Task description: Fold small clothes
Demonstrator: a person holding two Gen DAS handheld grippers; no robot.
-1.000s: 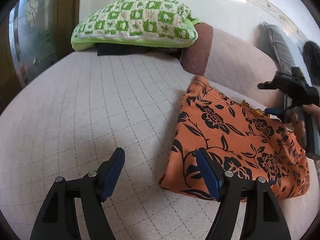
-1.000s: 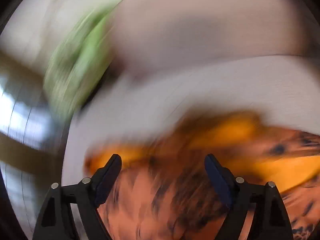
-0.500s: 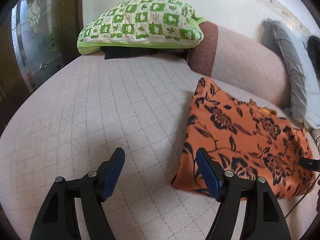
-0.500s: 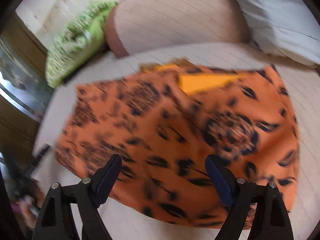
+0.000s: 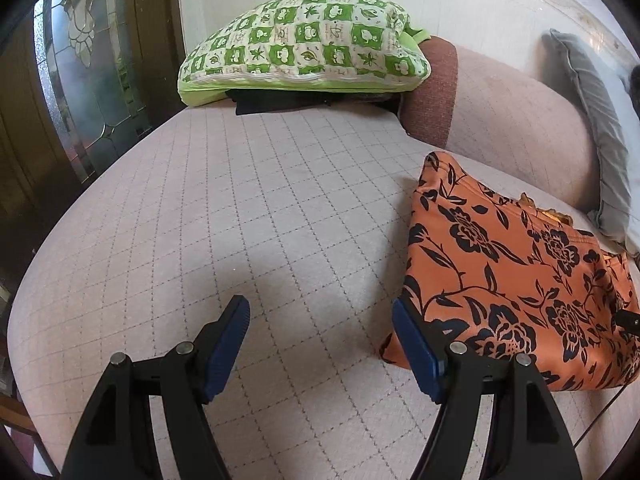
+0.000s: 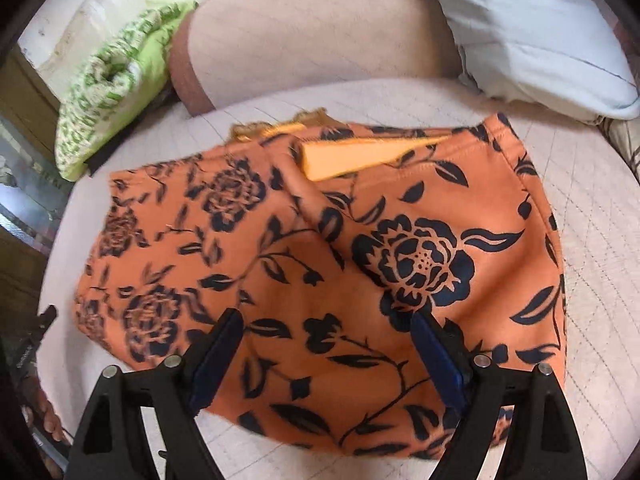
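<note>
You are looking down at a pale pink quilted sofa seat [image 5: 248, 216] stitched in a diamond grid. An orange garment [image 6: 320, 248] printed with black roses and leaves lies spread flat on it, near the padded backrest [image 5: 516, 120]. A plain yellow-orange strip of its inner side shows at the waistband edge, toward the backrest.

Your left gripper [image 5: 320, 344] hangs above bare seat cover, its blue-padded jaws spread wide with nothing between them. The garment's nearest corner lies just beside its right-hand finger; whether they touch is unclear.

Your right gripper [image 6: 328, 356] hovers over the garment's near half, its jaws also wide apart and gripping nothing; cloth fills the view behind them.

A green-and-white patterned pillow [image 5: 304, 48] sits at the far end of the seat, on top of something dark. A pale grey cushion [image 6: 532, 28] leans against the backrest at the other end.
</note>
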